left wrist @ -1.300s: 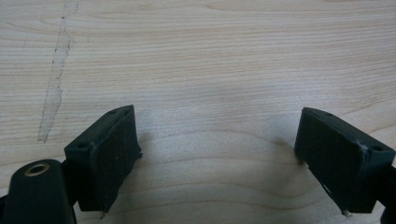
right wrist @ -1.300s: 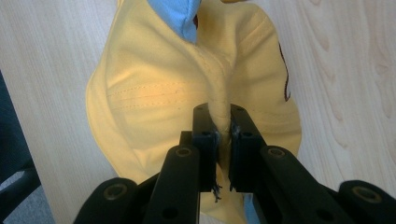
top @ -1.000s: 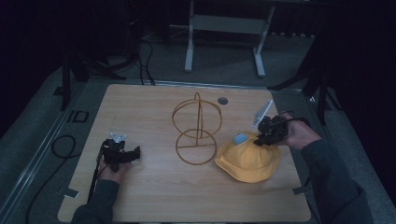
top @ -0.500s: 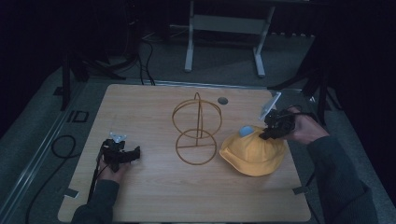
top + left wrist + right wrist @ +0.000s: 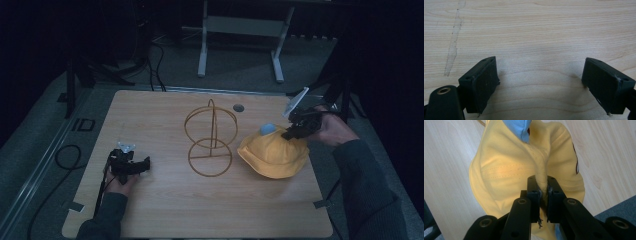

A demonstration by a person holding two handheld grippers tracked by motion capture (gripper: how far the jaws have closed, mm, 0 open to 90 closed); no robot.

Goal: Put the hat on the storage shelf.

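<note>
A yellow bucket hat [image 5: 272, 155] with a light blue patch [image 5: 267, 129] lies at the right of the wooden table [image 5: 165, 205]. My right gripper [image 5: 293, 131] is shut on a pinched fold of the hat's far rim; the right gripper view shows the yellow hat [image 5: 524, 170] squeezed between the jaws of that gripper [image 5: 543, 195]. A wire stand [image 5: 210, 140] of two hoops rises upright at the table's middle, left of the hat. My left gripper [image 5: 131, 164] rests near the table's left front, and in its own view the left gripper [image 5: 540, 82] is open over bare wood.
A small dark round disc [image 5: 238, 107] lies on the table behind the stand. A metal frame [image 5: 240, 30] stands on the floor beyond the table's far edge. Cables [image 5: 65, 160] trail on the floor at the left.
My right gripper has moved right and slightly back, dragging the hat's pinched rim with it. The left gripper has stayed still.
</note>
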